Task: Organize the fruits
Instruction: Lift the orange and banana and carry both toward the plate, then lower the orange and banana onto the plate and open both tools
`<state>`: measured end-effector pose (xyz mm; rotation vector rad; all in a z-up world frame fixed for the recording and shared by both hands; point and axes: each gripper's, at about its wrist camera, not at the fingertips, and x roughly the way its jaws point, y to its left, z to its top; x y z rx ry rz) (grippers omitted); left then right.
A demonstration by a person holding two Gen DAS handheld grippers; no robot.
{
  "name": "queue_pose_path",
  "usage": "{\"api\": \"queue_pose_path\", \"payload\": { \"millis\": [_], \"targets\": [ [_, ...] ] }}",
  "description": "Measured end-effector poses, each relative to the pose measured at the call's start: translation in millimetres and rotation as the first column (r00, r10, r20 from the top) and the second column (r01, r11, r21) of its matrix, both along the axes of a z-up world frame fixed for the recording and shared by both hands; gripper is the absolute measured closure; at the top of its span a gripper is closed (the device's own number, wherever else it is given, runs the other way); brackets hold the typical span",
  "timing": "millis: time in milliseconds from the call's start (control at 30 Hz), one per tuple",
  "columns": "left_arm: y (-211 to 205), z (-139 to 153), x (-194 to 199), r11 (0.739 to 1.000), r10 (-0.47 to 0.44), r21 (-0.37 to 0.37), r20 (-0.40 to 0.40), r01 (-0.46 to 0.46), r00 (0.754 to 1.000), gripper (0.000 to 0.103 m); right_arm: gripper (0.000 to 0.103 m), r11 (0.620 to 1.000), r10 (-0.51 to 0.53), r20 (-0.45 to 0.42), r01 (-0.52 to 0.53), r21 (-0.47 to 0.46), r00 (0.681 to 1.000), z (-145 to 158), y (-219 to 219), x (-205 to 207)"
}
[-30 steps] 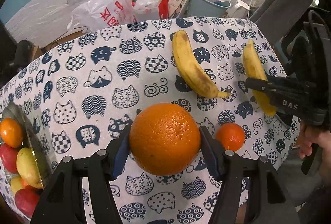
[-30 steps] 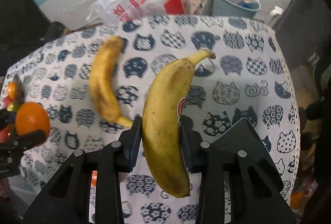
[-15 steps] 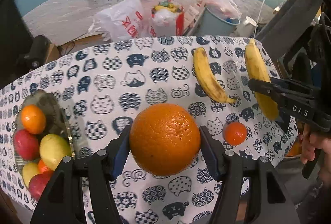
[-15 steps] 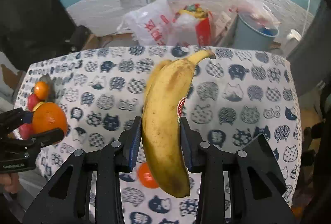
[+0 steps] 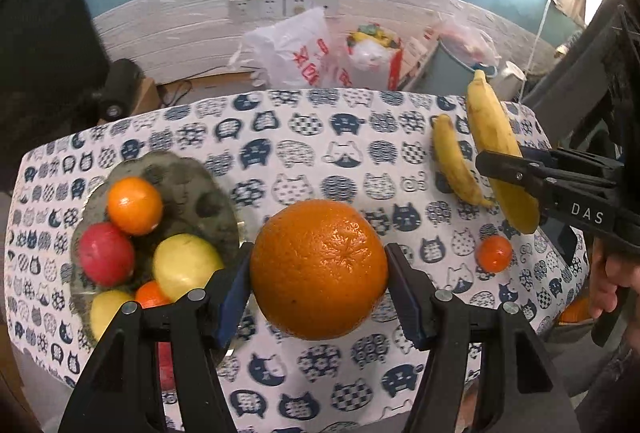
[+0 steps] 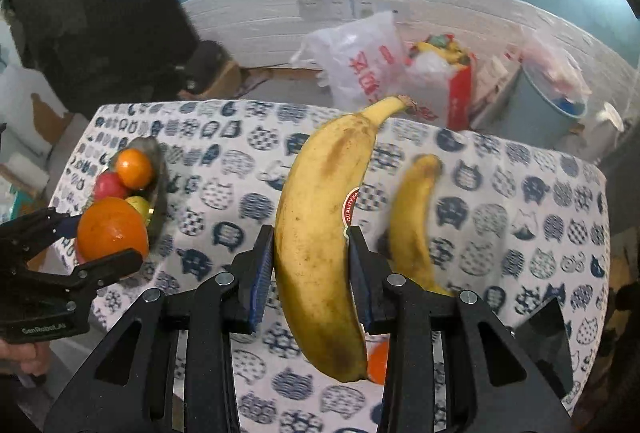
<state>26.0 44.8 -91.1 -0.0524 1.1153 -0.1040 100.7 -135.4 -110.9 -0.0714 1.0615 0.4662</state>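
Both fruits are in transit: the left gripper [image 5: 318, 273] clamps a large orange [image 5: 319, 269] above the table beside the fruit plate [image 5: 188, 185], and the right gripper [image 6: 312, 269] clamps a banana [image 6: 320, 233]. Next, I judge, each must be lowered onto the plate without knocking the fruit there.

left gripper [image 5: 318, 271]: jaws clamped, tilted down | right gripper [image 6: 311, 265]: jaws clamped, tilted down

We read "DAS" in white on the right tool [image 5: 506, 169] body; "GenRobot.AI" on the left tool [image 6: 108, 233]; "QUALITY" on the held banana's sticker [image 6: 351, 207]. Red print on the white bag [image 6: 360, 61], at 12 o'clock: illegible.
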Motion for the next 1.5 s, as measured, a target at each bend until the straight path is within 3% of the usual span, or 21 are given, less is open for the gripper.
{"api": "queue_pose_path", "payload": {
  "millis": [367,633,1067,1333,1500],
  "targets": [
    [67,4,-10,0.991,0.129,-0.027,0.012,-0.129,0.992,0.038,0.069,0.995,0.103,0.006,-0.103,-0.001,0.995,5,66,-3],
    [106,-9,-11,0.978,0.207,-0.035,-0.007,-0.207,0.978,0.038,0.069,0.984,0.176,-0.002,-0.176,-0.002,0.984,3,111,-7],
    [139,-39,-6,0.967,0.245,-0.047,-0.065,-0.248,0.967,0.038,0.069,0.964,0.265,-0.035,-0.265,-0.003,0.964,-10,165,-13],
    [152,-43,-2,0.956,0.291,-0.007,-0.067,-0.292,0.954,0.037,0.069,0.955,0.296,-0.061,-0.296,0.007,0.953,-16,187,-13],
    [163,-43,-6,0.951,0.306,-0.035,-0.071,-0.309,0.950,0.035,0.069,0.950,0.312,-0.079,-0.312,0.020,0.947,-20,199,-14]
  ]
}}
